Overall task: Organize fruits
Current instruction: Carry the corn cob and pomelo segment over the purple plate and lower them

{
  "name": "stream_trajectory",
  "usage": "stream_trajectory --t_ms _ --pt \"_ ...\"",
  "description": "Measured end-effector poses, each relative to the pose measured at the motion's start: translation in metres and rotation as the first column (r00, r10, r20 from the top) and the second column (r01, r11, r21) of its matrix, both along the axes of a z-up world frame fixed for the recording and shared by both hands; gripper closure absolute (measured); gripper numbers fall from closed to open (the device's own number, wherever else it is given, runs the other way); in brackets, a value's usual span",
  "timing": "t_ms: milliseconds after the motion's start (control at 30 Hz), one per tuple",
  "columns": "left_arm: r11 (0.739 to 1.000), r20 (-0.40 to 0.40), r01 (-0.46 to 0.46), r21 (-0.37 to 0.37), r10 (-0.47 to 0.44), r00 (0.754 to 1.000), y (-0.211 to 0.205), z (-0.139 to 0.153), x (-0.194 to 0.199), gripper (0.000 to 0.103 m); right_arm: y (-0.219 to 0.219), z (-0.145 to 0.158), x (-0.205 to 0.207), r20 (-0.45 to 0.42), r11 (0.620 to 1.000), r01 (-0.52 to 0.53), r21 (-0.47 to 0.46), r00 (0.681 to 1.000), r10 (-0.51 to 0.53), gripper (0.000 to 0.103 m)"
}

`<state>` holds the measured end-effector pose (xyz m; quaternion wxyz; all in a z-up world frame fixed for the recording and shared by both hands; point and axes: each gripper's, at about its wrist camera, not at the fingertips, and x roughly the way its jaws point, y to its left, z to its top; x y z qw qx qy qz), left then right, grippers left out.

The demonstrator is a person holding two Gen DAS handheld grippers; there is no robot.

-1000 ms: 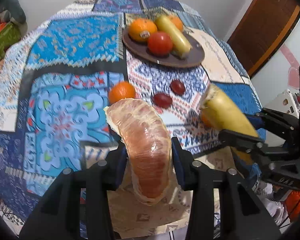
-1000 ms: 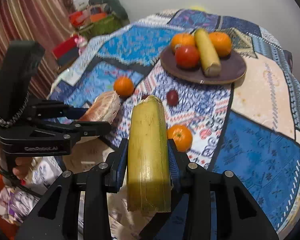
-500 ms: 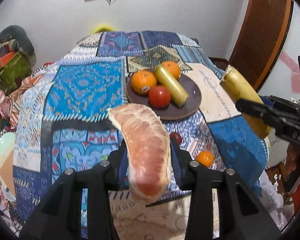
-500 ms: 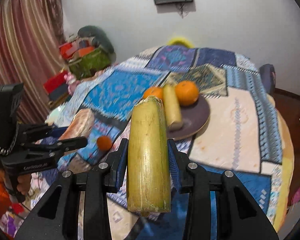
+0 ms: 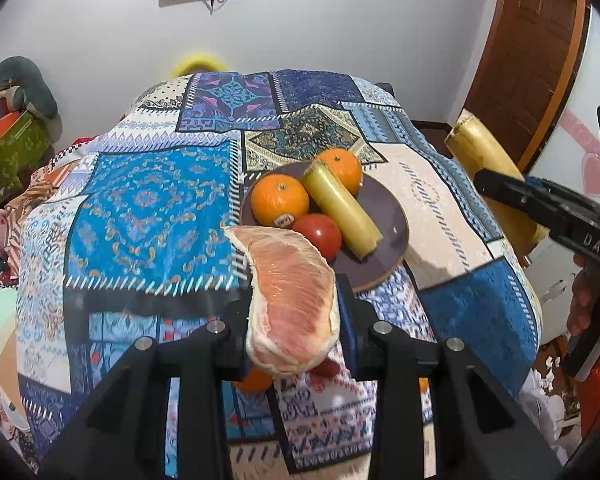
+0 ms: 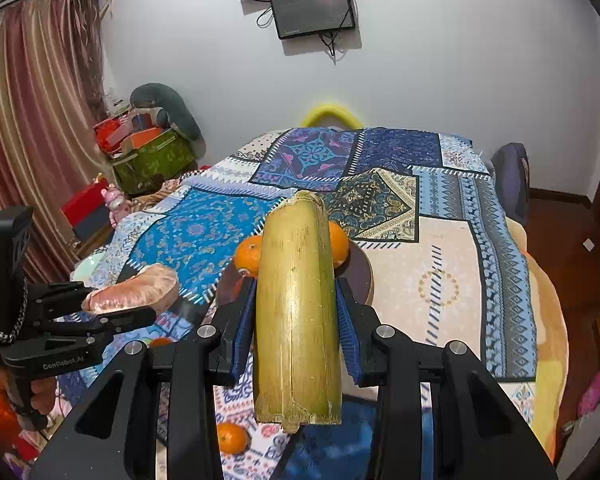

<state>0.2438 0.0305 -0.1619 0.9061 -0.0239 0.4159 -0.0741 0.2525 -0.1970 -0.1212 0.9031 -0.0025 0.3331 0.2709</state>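
My left gripper (image 5: 294, 308) is shut on a pink peeled pomelo segment (image 5: 290, 296), held above the table's near edge; it also shows in the right wrist view (image 6: 134, 290). My right gripper (image 6: 296, 312) is shut on a yellow-green sugarcane piece (image 6: 296, 312), seen at the right in the left wrist view (image 5: 488, 164). A brown plate (image 5: 392, 236) holds two oranges (image 5: 280, 200), a red tomato (image 5: 318, 234) and another sugarcane piece (image 5: 342, 208). Loose oranges (image 6: 231, 438) and small red fruits (image 5: 328, 368) lie on the cloth under the grippers.
The table wears a blue patchwork cloth (image 5: 148, 208). Boxes and bags (image 6: 148, 148) stand at the left by a striped curtain (image 6: 32, 140). A wooden door (image 5: 528, 60) is at the right. A yellow chair back (image 6: 330, 114) stands behind the table.
Both grippers have risen and tilted up with their fruit still held. The plate now sits lower and nearer in both views, and the wall and screen show.
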Motion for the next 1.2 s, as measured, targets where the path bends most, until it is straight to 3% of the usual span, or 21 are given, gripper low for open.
stream_trajectory --t_ms 667,867,1200 --pt "0.999 0.028 0.032 -0.019 -0.032 0.999 -0.008 -0.01 0.088 0.069 0.024 -0.044 0.071 -0.052 1.0 -0.022 0.004 0.998 0.022 0.068" --pt "0.999 0.0 0.035 -0.041 -0.035 0.999 -0.011 -0.025 0.113 0.069 0.035 -0.058 0.085 -0.067 0.999 -0.047 -0.004 0.997 0.047 0.068" --pt "1.0 0.01 0.016 -0.016 -0.016 1.0 -0.011 -0.037 0.128 0.069 0.042 -0.076 0.099 -0.09 0.997 -0.071 -0.023 0.994 0.069 0.068"
